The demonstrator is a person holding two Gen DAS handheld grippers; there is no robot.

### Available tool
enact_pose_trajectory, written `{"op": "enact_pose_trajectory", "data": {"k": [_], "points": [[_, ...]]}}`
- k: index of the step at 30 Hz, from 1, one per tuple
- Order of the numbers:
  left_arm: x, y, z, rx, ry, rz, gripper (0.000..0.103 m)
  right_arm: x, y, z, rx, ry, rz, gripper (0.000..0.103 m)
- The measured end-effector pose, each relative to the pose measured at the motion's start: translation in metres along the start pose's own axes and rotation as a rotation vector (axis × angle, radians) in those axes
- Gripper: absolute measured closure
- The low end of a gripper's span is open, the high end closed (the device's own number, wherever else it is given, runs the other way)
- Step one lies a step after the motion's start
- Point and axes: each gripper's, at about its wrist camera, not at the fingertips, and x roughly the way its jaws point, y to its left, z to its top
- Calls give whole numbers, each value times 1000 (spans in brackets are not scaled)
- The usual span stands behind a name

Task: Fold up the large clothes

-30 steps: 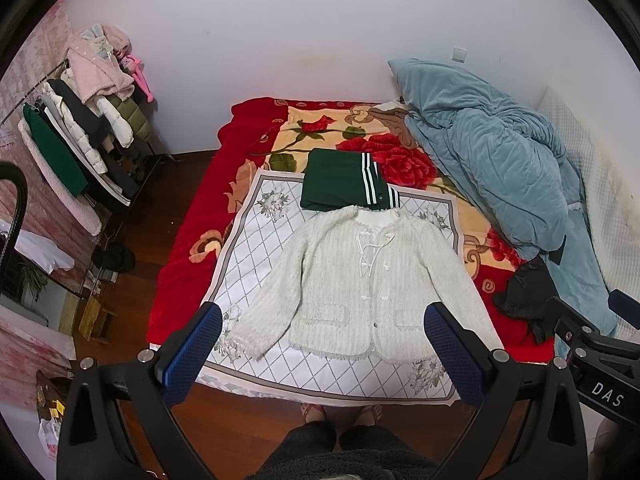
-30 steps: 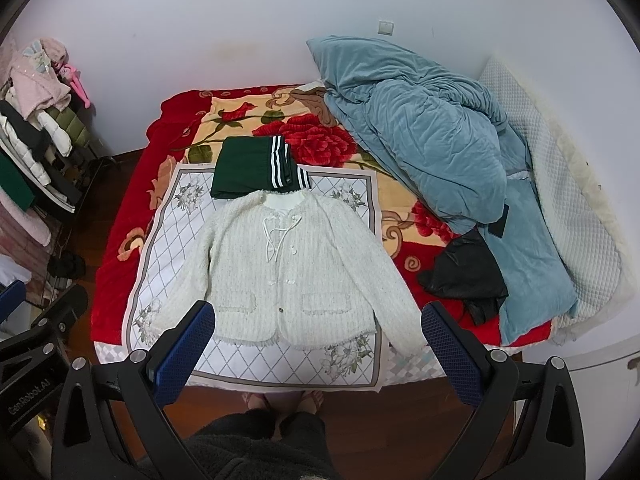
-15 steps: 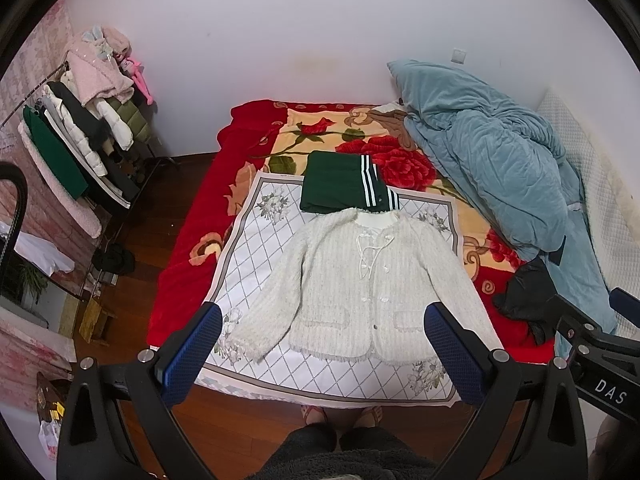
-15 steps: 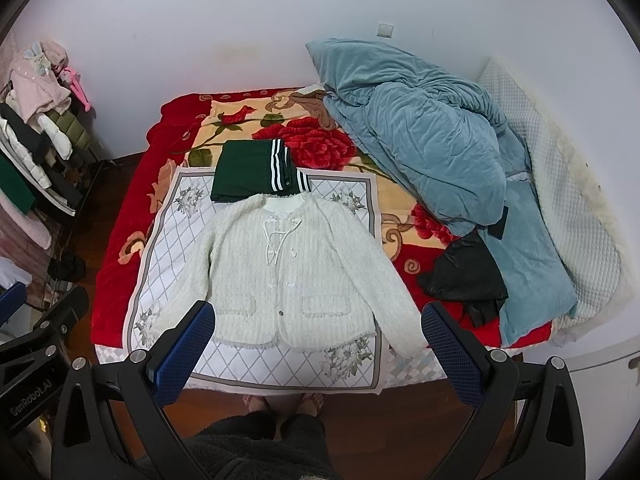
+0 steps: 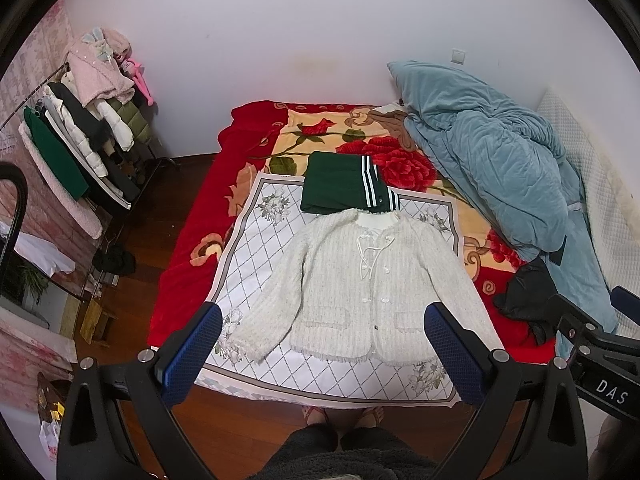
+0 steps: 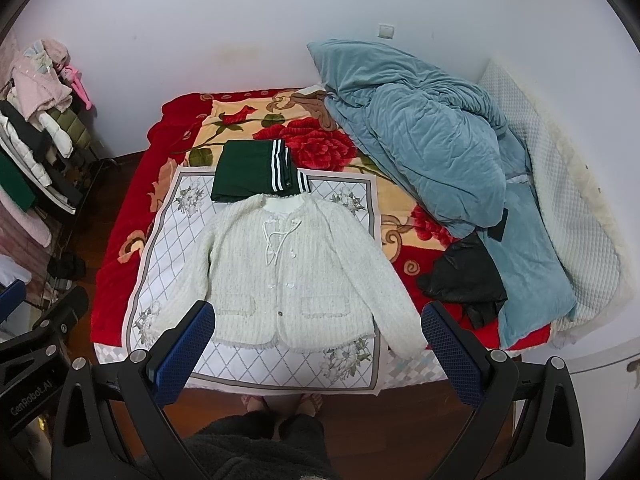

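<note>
The fold has not begun. One white cardigan lies flat and face up on the patterned cloth at the foot of the bed, its sleeves spread to about 8 and 4 o'clock and its collar at 12. It is buttoned, and nothing on it is turned over yet.

Both grippers hang above the near edge of the bed, well apart from the fabric. The left gripper has its fingers spread wide and holds nothing — the right gripper is the same, released and empty.

The next move, as I judge it, calls for lowering each gripper to a sleeve or hem corner and pinching the knit cleanly, then carrying a sleeve across the chest. The soft, thick weave may bunch if only the top layer is caught.

Counted: one cardigan to fold, and one green garment already folded at 12 o'clock, touching the collar. There is also one blue quilt heaped at 2 o'clock, one black bundle at 3 o'clock, and two grippers.
</note>
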Motion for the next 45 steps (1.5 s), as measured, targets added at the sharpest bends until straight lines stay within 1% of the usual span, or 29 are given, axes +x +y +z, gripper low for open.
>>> {"op": "enact_pose_trajectory", "data": {"k": [2,6,7,10,20,22,23,26,28,29,32,34,35,36,39,41,42,43,45], "points": [[1,2,-7,3,-1,0,0,1,1,-1,-3,2,-2,0],[-1,0,-1,2,-1,-1,0,0,0,2,-2,1,-2,0],[1,2,-8,3,-2,0,0,-1,0,3,-2,0,-2,0],[-1,1,-4,3,-4,0,0,-1,-1,2,-1,-1,-1,0],[1,2,-8,6,-5,2,0,2,-1,0,4,5,-2,0],[3,2,-4,9,-34,23,0,3,-3,5,23,17,-4,0],[8,3,-1,13,-52,39,0,0,4,19,38,27,-2,0],[36,1,7,45,-102,108,0,17,0,21,91,43,16,0],[61,0,9,69,-121,141,0,45,-12,21,171,74,20,0],[76,0,10,81,-125,146,0,63,-17,15,201,89,19,0],[122,-1,7,109,-102,127,0,127,-46,-7,356,150,-30,1],[155,-3,2,128,-70,133,0,167,-71,-27,468,199,-74,15],[174,-8,-1,142,-52,137,0,187,-82,-37,511,227,-81,27],[188,-13,-4,156,-37,145,0,209,-95,-47,557,258,-78,32],[237,-33,-13,191,31,167,0,271,-132,-77,675,330,-79,33],[267,-45,-20,206,64,191,0,316,-162,-107,786,399,-79,33],[286,-52,-25,217,90,206,0,340,-178,-124,859,437,-59,33],[298,-57,-28,224,105,217,0,367,-197,-144,955,480,-20,32],[329,-67,-34,222,156,242,0,408,-227,-176,1072,537,13,32]]}}
